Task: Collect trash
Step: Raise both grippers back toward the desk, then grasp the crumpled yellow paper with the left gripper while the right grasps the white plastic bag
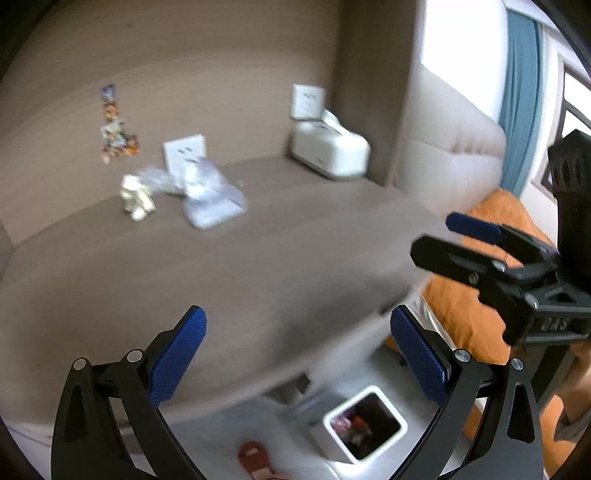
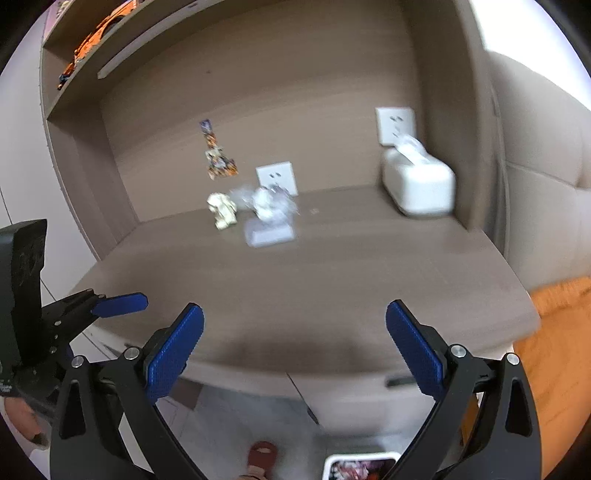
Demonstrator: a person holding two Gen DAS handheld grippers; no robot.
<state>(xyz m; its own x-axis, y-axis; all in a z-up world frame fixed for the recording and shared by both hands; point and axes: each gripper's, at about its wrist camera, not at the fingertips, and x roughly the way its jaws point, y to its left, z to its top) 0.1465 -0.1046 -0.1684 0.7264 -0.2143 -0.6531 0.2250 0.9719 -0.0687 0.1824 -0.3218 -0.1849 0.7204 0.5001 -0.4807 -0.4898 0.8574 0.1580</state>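
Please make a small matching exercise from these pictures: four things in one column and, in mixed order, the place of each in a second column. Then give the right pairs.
Things:
1. tissue box
2. trash bin
3. crumpled paper
4. toy car

Places:
A. on the floor below the desk edge
B. on the upper shelf
C. in the back right corner of the desk
D. at the back of the desk, left of the plastic wrapper

Pairs: 1-C, 2-A, 3-D, 4-B

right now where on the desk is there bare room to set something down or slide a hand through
The whole front half of the desk is bare, from the front edge back to the trash. The strip between the plastic wrapper and the tissue box is also free. It is crowded at the back left, where the crumpled paper sits beside the wrapper.
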